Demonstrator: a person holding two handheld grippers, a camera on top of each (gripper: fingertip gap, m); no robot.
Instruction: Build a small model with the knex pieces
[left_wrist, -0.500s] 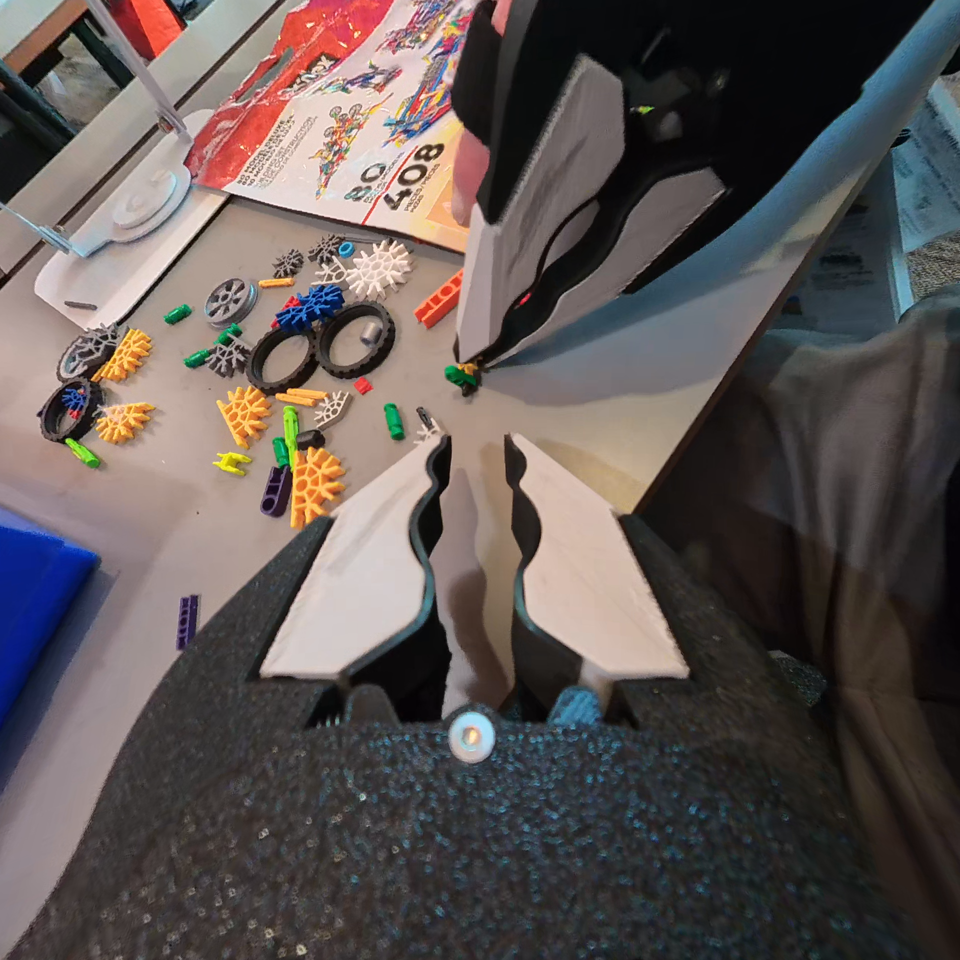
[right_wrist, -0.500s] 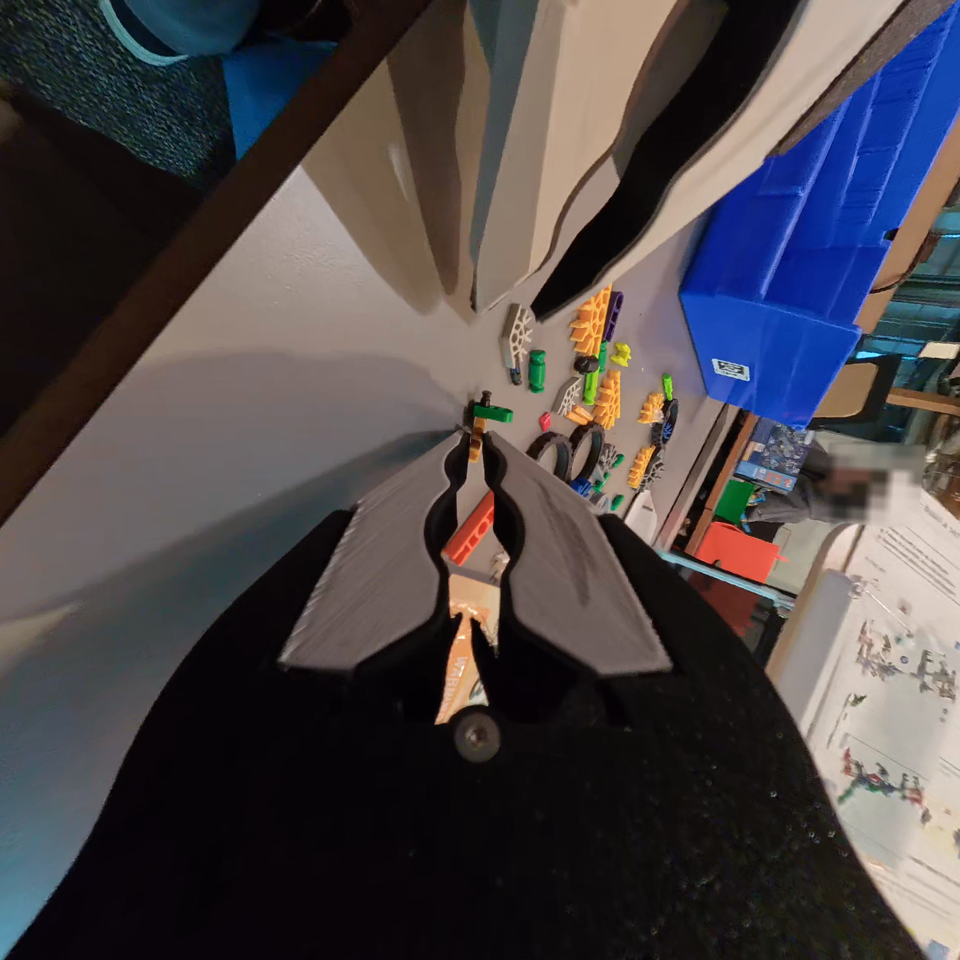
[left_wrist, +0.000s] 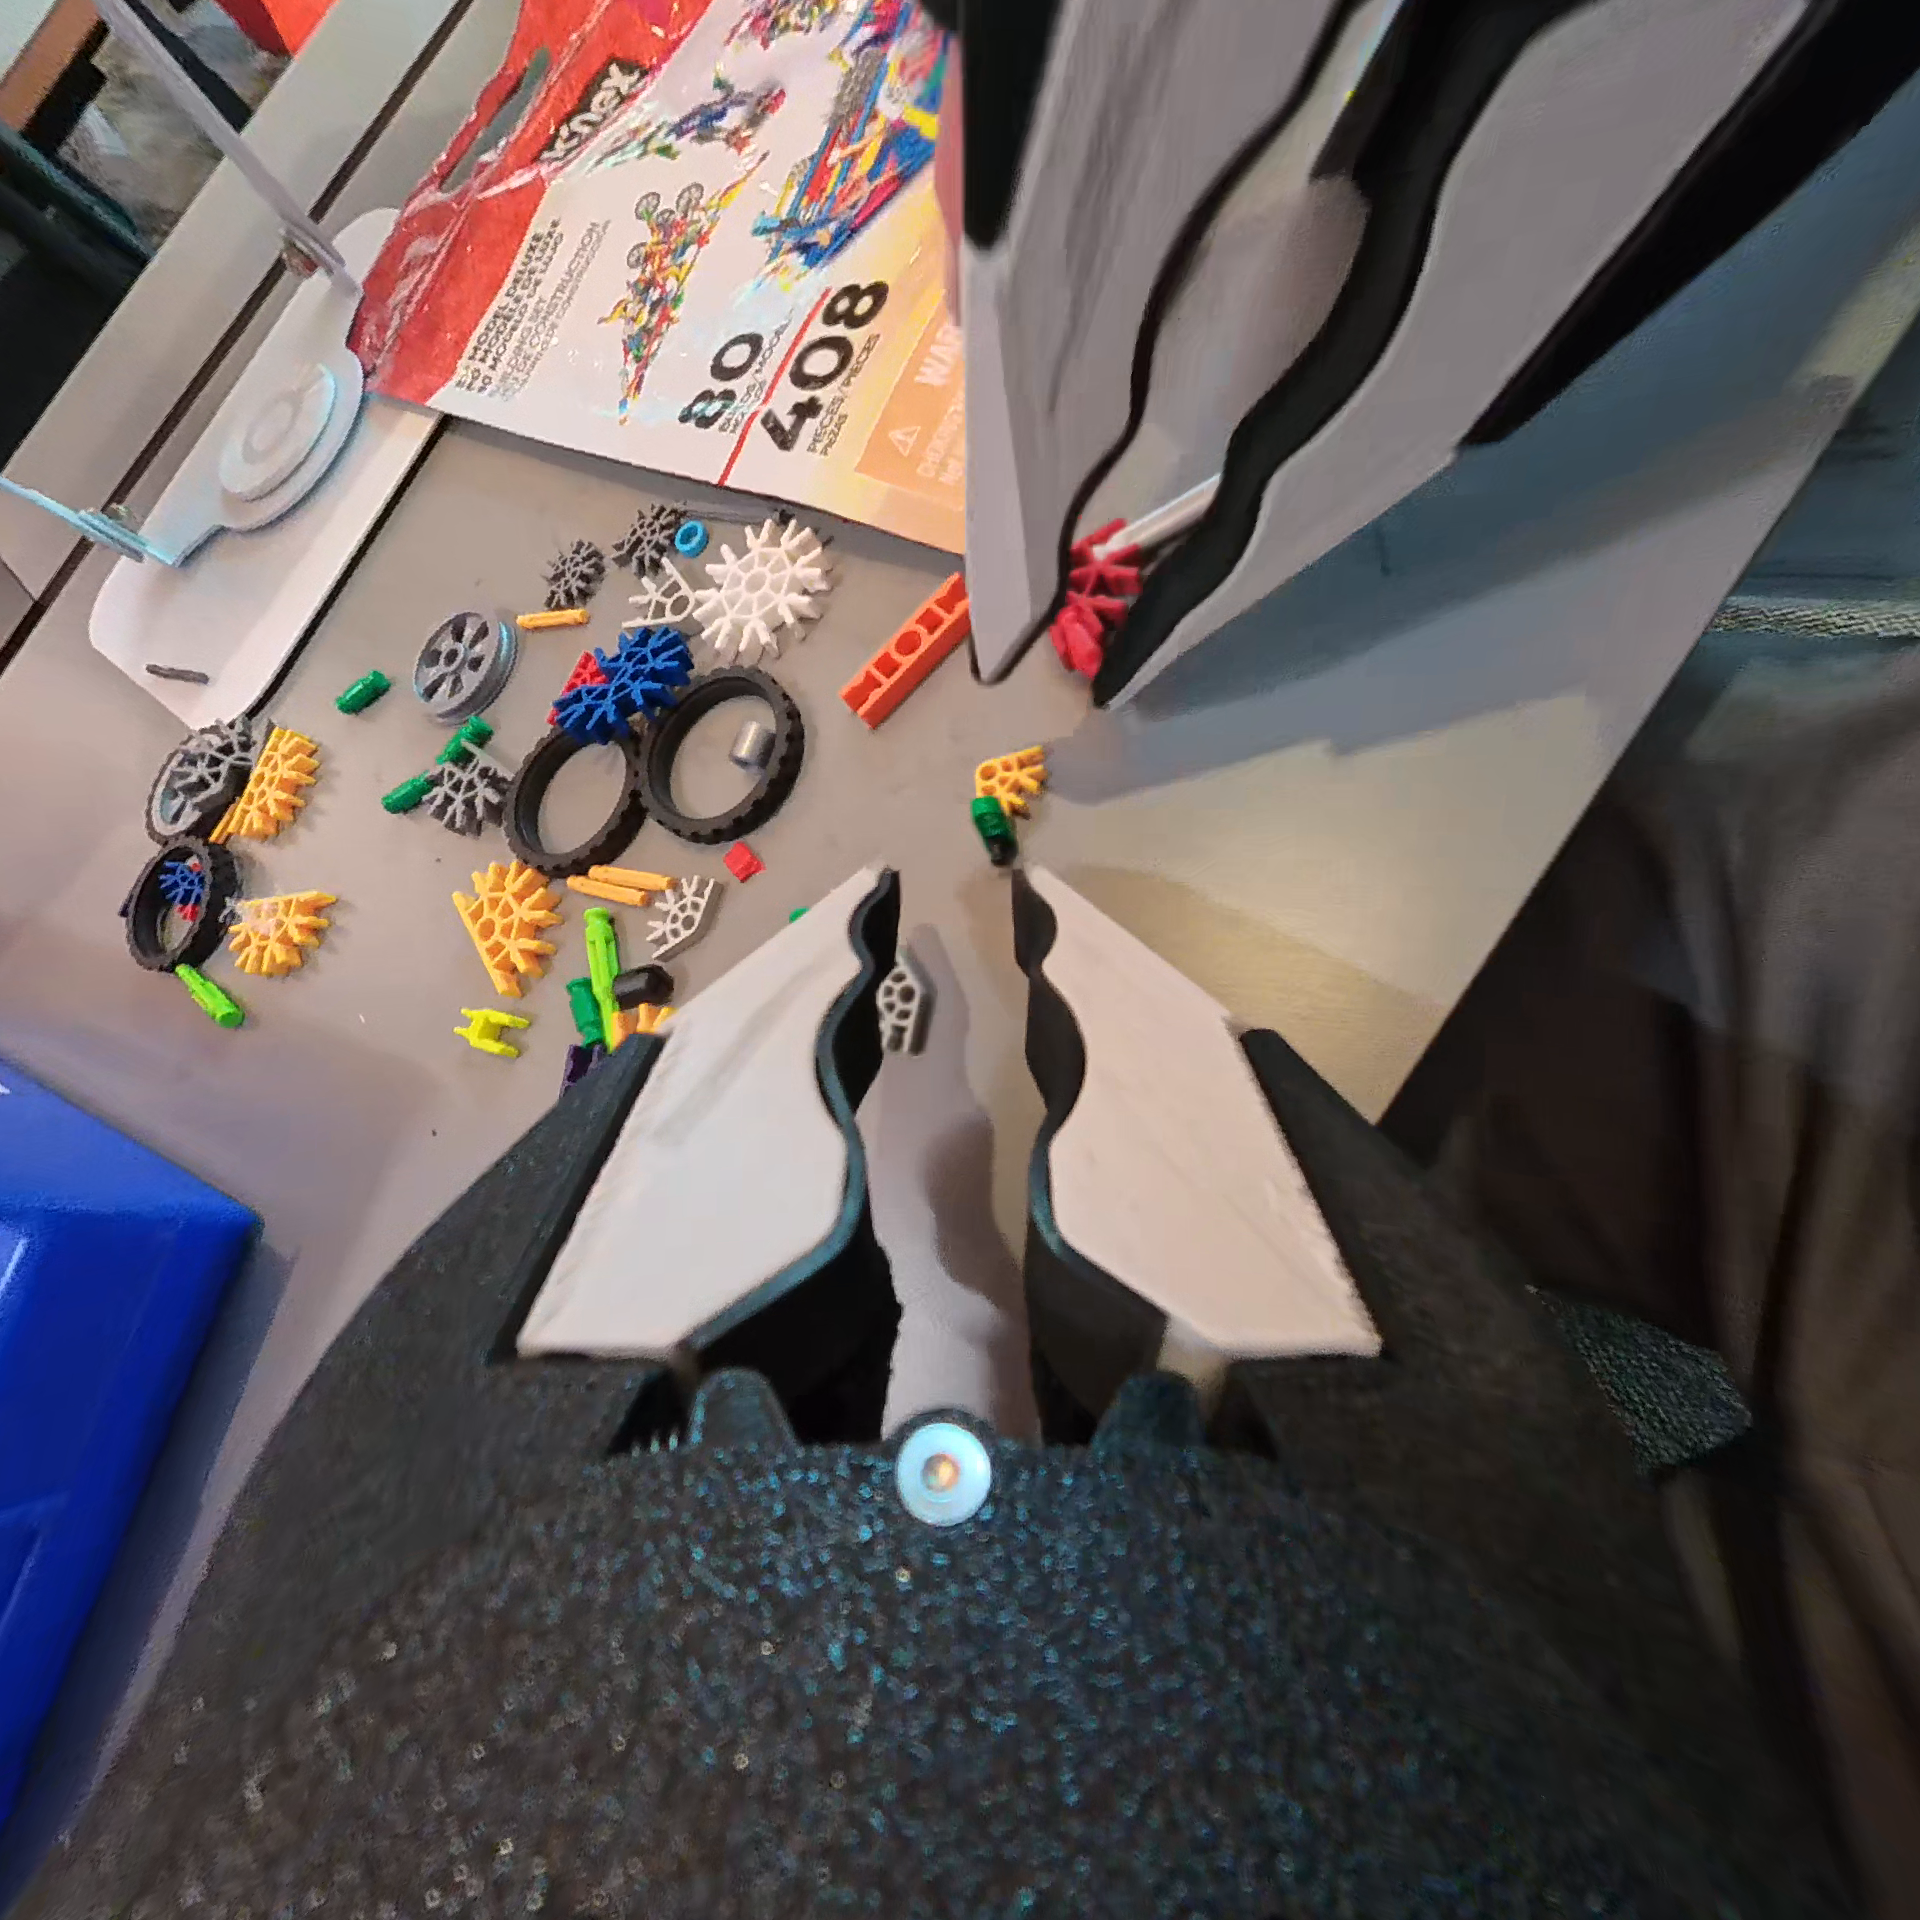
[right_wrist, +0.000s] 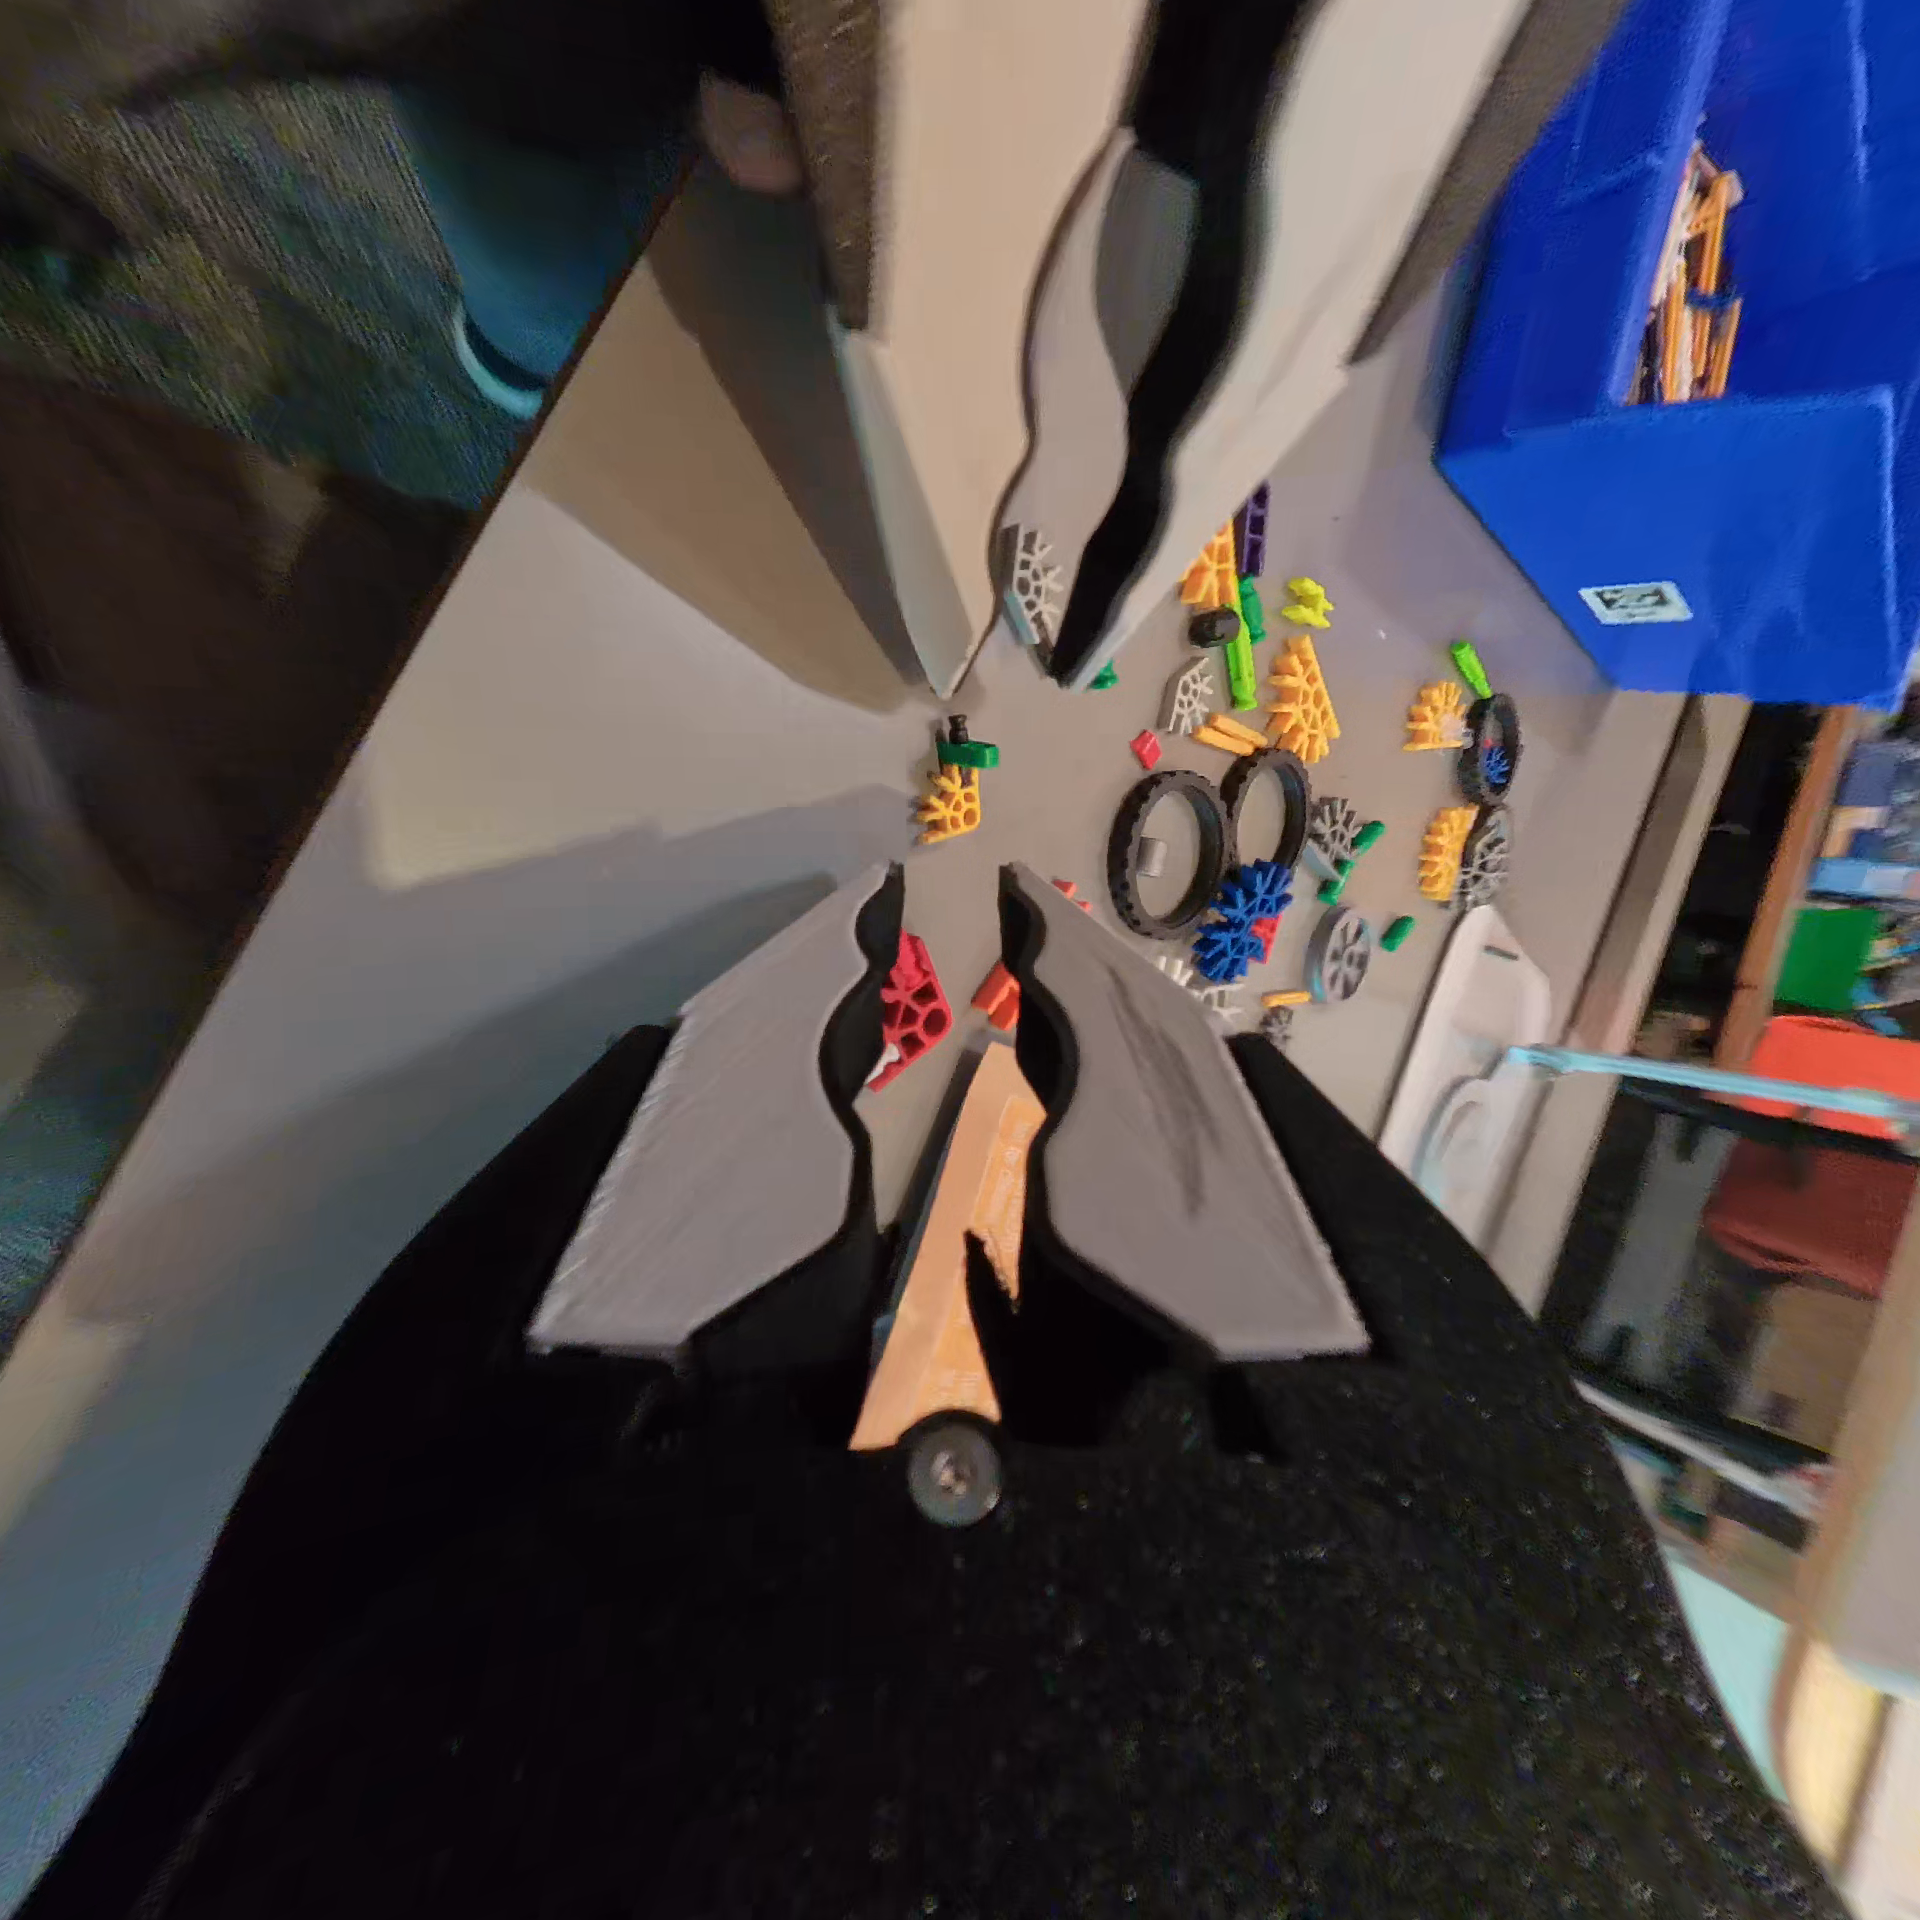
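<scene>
Red connector newly beside right hand-held gripper

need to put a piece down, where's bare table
Bare table runs between the yellow connector and the table's edge, and between the blue bin and the parts pile. Crowded: around the black tyres, up to the printed box.

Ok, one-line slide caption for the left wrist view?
Open left gripper hovering over a grey connector, facing the right gripper with a red connector between its fingers.
</scene>
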